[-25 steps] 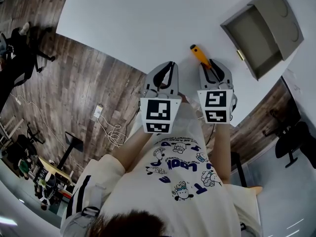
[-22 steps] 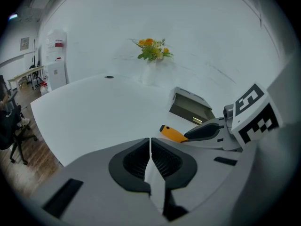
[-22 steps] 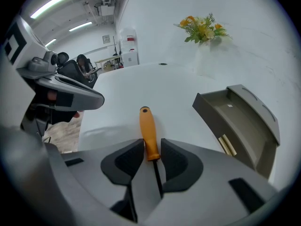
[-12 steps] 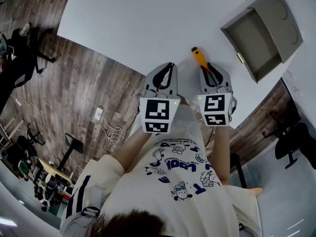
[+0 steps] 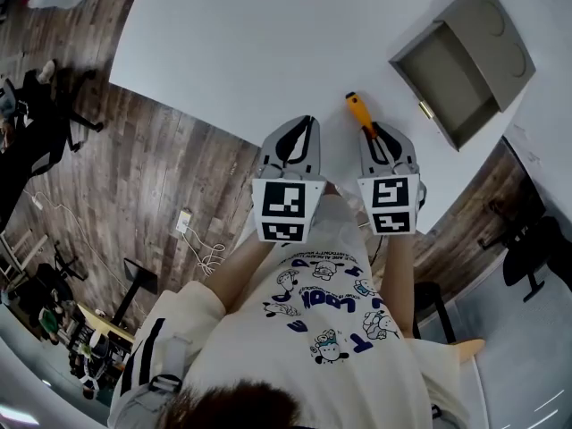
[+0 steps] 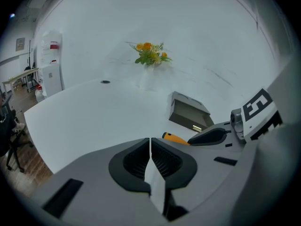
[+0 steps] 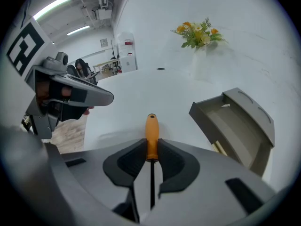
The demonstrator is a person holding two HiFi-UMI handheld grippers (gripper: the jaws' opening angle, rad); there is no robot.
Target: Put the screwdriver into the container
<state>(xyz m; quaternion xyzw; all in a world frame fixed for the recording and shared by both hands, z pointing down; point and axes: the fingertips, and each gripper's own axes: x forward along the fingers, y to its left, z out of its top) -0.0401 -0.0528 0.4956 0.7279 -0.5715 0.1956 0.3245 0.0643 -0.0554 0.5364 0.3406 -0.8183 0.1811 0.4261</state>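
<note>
Nearest the head camera is the person's white T-shirt with blue cartoon print (image 5: 326, 315), both forearms reaching forward from it. Each arm ends in a grey two-jaw tool topped by a black-and-white marker cube.

Left gripper (image 5: 299, 125) (image 6: 150, 143) – held just over the near edge of the round white table (image 5: 268, 43) (image 6: 94, 107) (image 7: 141, 91). Its ribbed black pads stand together, with nothing between them.

Right gripper (image 5: 380, 134) (image 7: 151, 147) – just beside the left one and level with it. Its jaws are closing on the orange-handled screwdriver with a thin dark shaft (image 5: 359, 110) (image 7: 151, 134) (image 6: 175, 138). The pads (image 7: 133, 160) lie against either side of the lower end of the handle. The shaft runs back between the jaws toward the person, and the rest of the handle projects forward over the tabletop. Whether the tool rests on the surface or is raised off it cannot be told.

Farther off and to the right sits the grey rectangular container with its hinged lid thrown back (image 5: 465, 105) (image 7: 221, 121) (image 6: 186, 119), a brass-coloured latch on its near wall. It stands apart from the screwdriver, close to the table's right edge.

At the far side of the table, against the white wall, stands a bunch of orange and yellow flowers with green leaves (image 6: 150, 53) (image 7: 200, 34) in a pale vase.

To the left and below the table lie dark wood-plank flooring (image 5: 152, 168) and black office chairs (image 5: 40, 119).
</note>
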